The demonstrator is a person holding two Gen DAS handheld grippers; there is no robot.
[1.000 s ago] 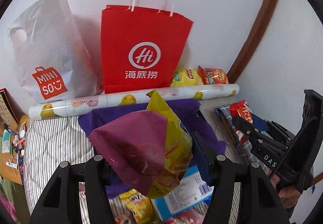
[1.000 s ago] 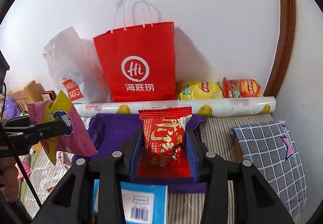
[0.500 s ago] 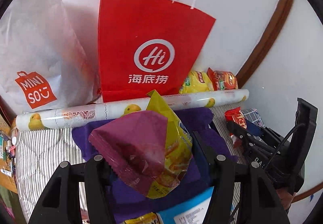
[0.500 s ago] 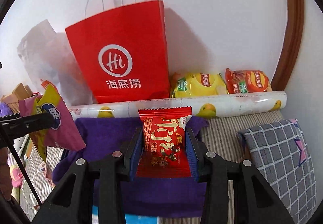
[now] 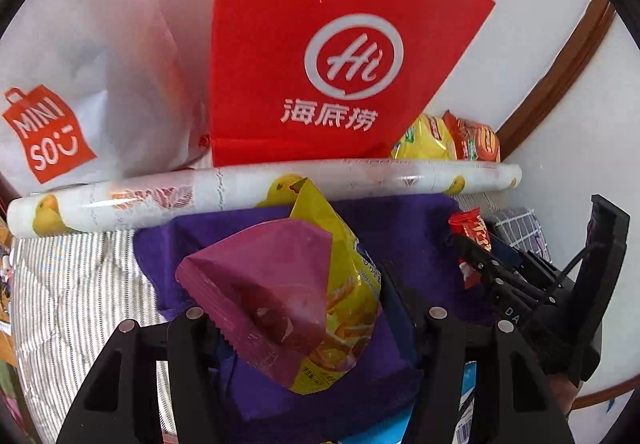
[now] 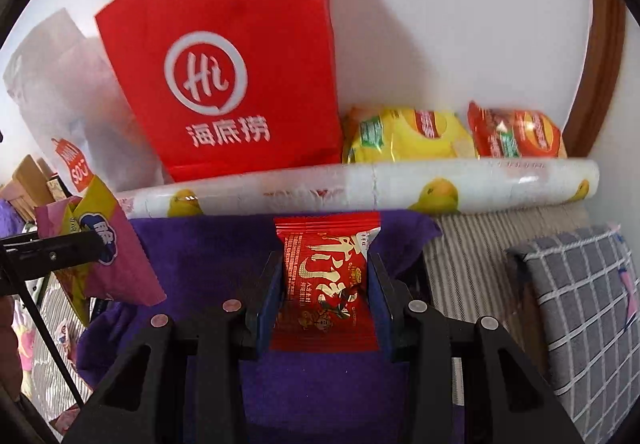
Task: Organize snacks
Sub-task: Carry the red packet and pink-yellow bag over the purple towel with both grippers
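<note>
While your left gripper (image 5: 298, 324) clamps the purple-and-yellow packet (image 5: 288, 296) and your right gripper (image 6: 326, 304) pinches the red packet (image 6: 326, 280), carry both level toward the red paper bag (image 6: 224, 84) ahead, releasing only above its mouth.

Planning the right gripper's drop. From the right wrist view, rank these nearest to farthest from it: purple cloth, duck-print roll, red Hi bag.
1. Purple cloth: directly beneath the right gripper.
2. Duck-print roll: lying across, just beyond the cloth.
3. Red Hi bag: standing behind the roll, left of centre, at the wall.
</note>
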